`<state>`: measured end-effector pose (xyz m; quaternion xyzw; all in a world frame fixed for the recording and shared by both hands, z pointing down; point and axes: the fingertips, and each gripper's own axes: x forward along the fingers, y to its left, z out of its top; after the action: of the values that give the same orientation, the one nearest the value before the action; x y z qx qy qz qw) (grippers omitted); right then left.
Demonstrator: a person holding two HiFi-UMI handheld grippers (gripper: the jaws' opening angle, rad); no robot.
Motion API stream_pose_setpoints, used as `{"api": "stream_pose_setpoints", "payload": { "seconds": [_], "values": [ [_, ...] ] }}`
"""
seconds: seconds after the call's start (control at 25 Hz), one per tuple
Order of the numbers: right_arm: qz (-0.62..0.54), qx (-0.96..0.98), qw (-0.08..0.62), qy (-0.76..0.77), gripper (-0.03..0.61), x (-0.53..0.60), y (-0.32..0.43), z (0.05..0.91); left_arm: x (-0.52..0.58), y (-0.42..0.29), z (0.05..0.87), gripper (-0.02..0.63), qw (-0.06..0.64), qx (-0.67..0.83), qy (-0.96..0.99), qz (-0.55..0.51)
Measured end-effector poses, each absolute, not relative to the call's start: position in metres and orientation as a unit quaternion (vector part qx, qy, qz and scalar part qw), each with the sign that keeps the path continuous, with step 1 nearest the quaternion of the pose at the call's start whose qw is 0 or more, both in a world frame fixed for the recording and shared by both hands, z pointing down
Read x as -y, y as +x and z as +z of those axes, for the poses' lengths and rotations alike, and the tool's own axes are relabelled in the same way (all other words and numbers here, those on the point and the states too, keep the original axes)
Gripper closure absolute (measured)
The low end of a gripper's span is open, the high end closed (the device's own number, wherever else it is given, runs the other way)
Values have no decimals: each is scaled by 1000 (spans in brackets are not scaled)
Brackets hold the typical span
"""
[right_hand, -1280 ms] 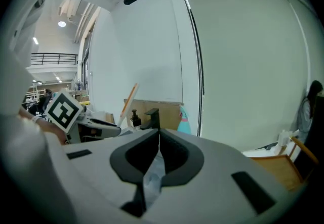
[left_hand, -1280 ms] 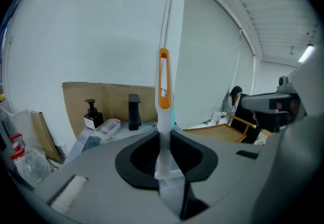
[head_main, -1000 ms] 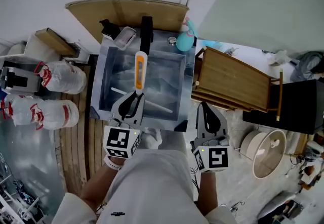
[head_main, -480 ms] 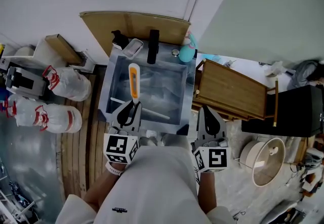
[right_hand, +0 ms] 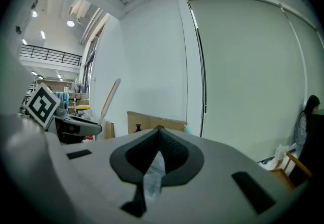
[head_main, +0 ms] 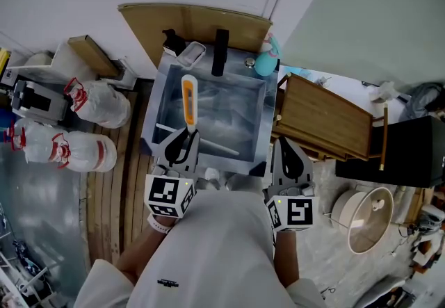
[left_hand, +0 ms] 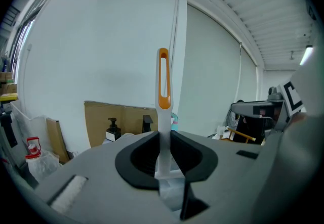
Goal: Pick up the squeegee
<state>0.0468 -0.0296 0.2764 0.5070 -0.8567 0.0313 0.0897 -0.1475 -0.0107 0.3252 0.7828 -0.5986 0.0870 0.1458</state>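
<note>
The squeegee [head_main: 188, 101], with a white and orange handle, is clamped at its lower white stem in my left gripper [head_main: 186, 134]. It stands over the steel sink [head_main: 254, 113]. In the left gripper view the handle [left_hand: 163, 82] rises straight up out of the jaws of my left gripper [left_hand: 163, 136]. My right gripper [head_main: 282, 144] hovers at the sink's front right corner, its jaws closed tip to tip with nothing between them. The right gripper view shows my right gripper [right_hand: 158, 129] the same way, and the squeegee [right_hand: 110, 97] leaning at its left.
A black faucet [head_main: 221, 53], a soap bottle [head_main: 170, 41] and a teal object [head_main: 265, 63] stand along the sink's back edge, in front of cardboard [head_main: 195, 24]. A wooden rack [head_main: 324, 116] adjoins the sink on the right. Plastic bags [head_main: 97, 105] lie at the left.
Both grippers have risen and drawn back a little toward the person. The squeegee went with the left one, its tip now farther from the faucet.
</note>
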Motion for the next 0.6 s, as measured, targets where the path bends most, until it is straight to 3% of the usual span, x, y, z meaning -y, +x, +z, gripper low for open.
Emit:
{"api": "stream_pose_setpoints", "payload": {
  "seconds": [0.6],
  "values": [
    [28, 859, 97, 501, 572, 24, 39, 277, 10, -154, 329, 549, 154, 598, 782, 85]
  ]
}}
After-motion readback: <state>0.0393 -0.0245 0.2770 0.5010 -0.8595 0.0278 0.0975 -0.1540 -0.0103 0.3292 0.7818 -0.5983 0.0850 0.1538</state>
